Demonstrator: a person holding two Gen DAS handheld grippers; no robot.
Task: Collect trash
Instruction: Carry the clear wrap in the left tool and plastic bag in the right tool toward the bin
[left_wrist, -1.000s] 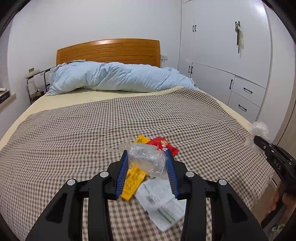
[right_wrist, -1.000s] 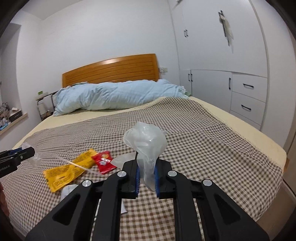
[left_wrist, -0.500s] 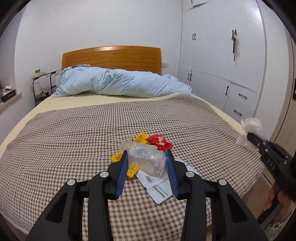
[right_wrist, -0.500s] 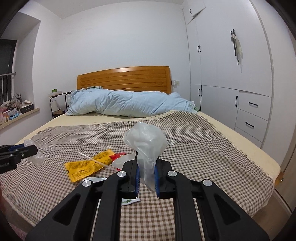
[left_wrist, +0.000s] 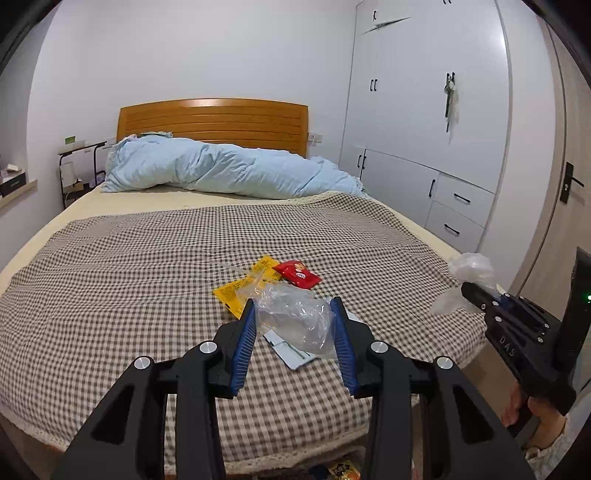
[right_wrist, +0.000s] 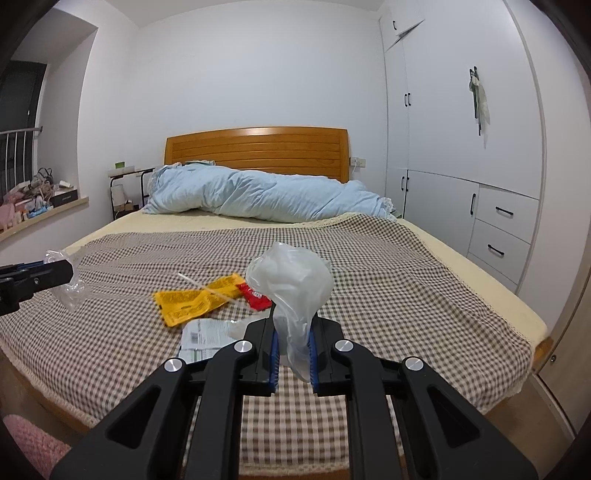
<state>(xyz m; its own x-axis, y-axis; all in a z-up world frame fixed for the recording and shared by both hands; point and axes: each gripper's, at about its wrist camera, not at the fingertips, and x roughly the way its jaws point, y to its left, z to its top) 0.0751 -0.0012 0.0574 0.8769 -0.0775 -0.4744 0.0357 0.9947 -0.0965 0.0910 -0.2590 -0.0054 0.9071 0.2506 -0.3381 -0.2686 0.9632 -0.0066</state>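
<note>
Left gripper (left_wrist: 295, 317) jaws grip a clear wrapper (left_wrist: 295, 319); right gripper (right_wrist: 291, 345) jaws pinch a white bag (right_wrist: 291, 284) above the bed (right_wrist: 406, 295).

Bed (right_wrist: 424, 295) with wooden headboard (right_wrist: 256, 149), covered by brown checked blanket (left_wrist: 129, 277). On blanket near foot: yellow wrapper (right_wrist: 192, 301), red packet (right_wrist: 255, 295), white printed paper (right_wrist: 201, 338), touching or overlapping. At head: bunched light-blue duvet (right_wrist: 258, 197).
</note>
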